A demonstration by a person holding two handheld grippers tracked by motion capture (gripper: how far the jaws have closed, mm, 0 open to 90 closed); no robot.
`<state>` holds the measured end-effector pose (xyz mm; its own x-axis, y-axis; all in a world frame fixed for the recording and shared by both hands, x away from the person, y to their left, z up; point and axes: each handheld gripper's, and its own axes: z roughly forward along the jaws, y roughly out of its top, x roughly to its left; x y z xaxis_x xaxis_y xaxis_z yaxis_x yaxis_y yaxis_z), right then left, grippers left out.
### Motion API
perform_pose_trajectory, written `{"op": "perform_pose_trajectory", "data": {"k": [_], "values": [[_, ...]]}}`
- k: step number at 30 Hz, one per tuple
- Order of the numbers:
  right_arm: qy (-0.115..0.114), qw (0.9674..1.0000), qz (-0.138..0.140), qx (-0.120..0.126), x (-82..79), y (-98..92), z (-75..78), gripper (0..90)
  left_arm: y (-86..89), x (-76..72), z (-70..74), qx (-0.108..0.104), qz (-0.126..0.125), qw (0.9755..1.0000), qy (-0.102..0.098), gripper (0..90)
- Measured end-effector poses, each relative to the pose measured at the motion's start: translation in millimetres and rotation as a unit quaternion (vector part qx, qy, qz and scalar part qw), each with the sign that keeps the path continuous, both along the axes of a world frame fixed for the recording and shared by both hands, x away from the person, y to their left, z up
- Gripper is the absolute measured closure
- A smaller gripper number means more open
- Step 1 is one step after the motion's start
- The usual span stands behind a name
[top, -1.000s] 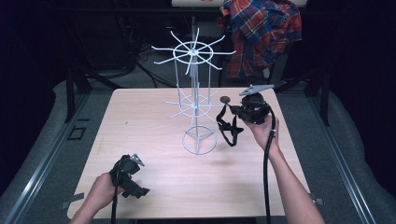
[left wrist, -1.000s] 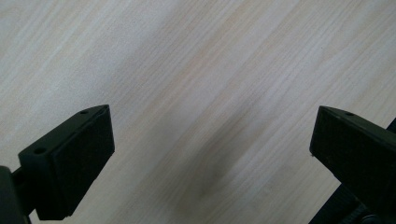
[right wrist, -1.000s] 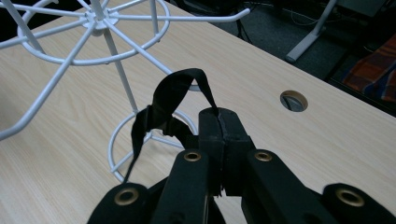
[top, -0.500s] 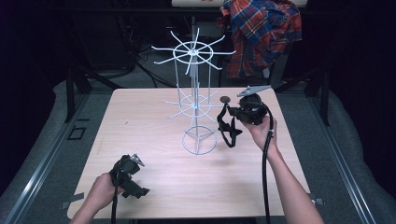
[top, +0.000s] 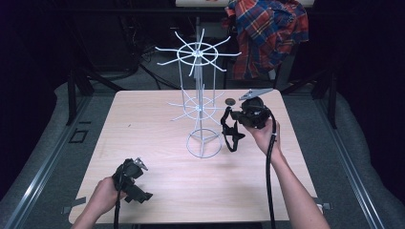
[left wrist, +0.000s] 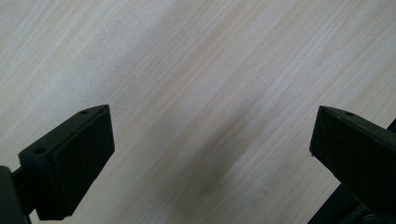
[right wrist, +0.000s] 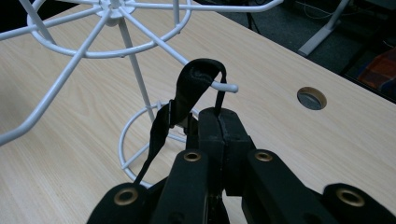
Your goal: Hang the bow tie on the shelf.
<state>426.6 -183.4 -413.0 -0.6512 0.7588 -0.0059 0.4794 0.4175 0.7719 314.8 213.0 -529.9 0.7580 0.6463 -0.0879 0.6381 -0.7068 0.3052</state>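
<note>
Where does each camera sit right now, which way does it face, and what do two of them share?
High view: above the person's side, facing forward and down on the wooden table, both forearms entering from below.
Left gripper view: on the left gripper, facing bare tabletop between open jaws.
Right gripper view: on the right gripper, shut on a black strap looped over the wire rack's hook.
Shared: high and right gripper views show rack and strap.

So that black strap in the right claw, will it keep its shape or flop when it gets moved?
Probably floppy: the black strap folds over the white rack's hook tip and hangs in a slack loop below the right claw. It looks light, since the thin wire rack stands upright under it.
</note>
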Motion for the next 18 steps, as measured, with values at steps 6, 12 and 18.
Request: {"op": "perform_pose_trajectory", "data": {"k": [6,12,18], "values": [[-0.003,1.0000,0.001,0.000,0.4,4.5,-0.9,89.2,-0.6,-0.5,-0.2,0.001,0.001,1.0000,0.000,0.1],[-0.003,1.0000,0.003,-0.003,0.0,7.8,0.0,89.1,-0.1,-0.9,-0.3,0.001,0.001,1.0000,0.001,0.1],[-0.004,1.0000,0.003,-0.001,0.0,10.0,0.3,89.1,2.0,-1.6,-0.4,0.001,0.005,1.0000,0.001,0.0]]}}
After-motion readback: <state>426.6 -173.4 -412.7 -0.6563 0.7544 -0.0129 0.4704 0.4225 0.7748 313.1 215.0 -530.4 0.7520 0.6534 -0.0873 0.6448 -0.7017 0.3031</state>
